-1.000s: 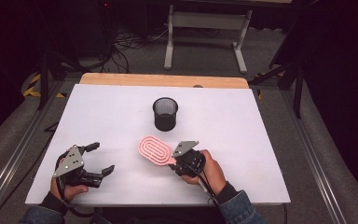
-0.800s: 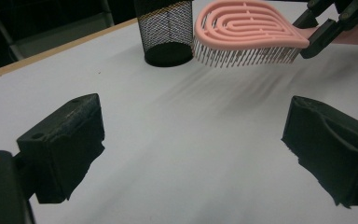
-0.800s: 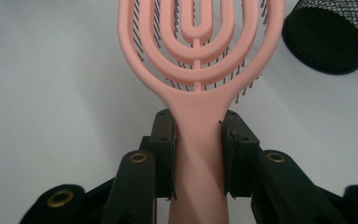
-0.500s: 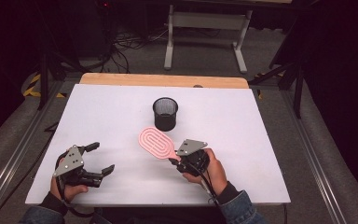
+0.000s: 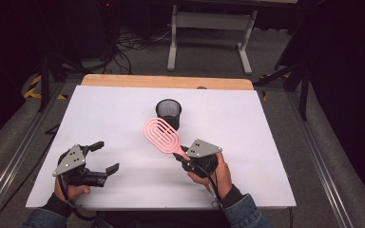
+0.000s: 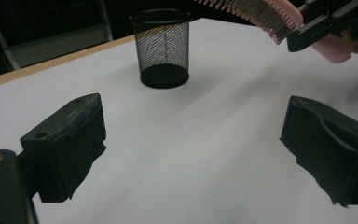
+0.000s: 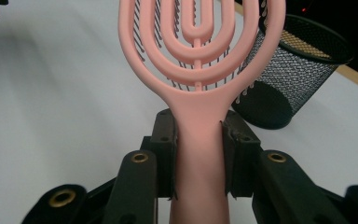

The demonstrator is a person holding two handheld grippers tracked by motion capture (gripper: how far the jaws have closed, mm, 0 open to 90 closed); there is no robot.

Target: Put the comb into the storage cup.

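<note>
Wide white worktop (image 5: 100, 118) spread out below, and near its middle toward the far edge stands the black mesh cup (image 5: 168, 113), upright, mouth open to the ceiling. Just this side of it is the pink hairbrush (image 5: 159, 134), lifted clear of the surface, its oval vented head reaching up and left toward the cup and its handle running back down to the right gripper (image 5: 196, 159). That gripper's jaws are clamped on either side of the handle; the right gripper view has the pink stem pinched squarely between the two black pads, head rising straight ahead, cup sitting just beyond and off to one side. So the brush's long axis points from the hand toward the cup, head first, and the cup lies just past the brush's tip, close but apart. If the brush is headed for the cup, this hand is far the nearer one. Over at the near-left corner the left gripper (image 5: 92, 161) sits low over the worktop, jaws spread wide with nothing between them, well apart from the cup.
</note>
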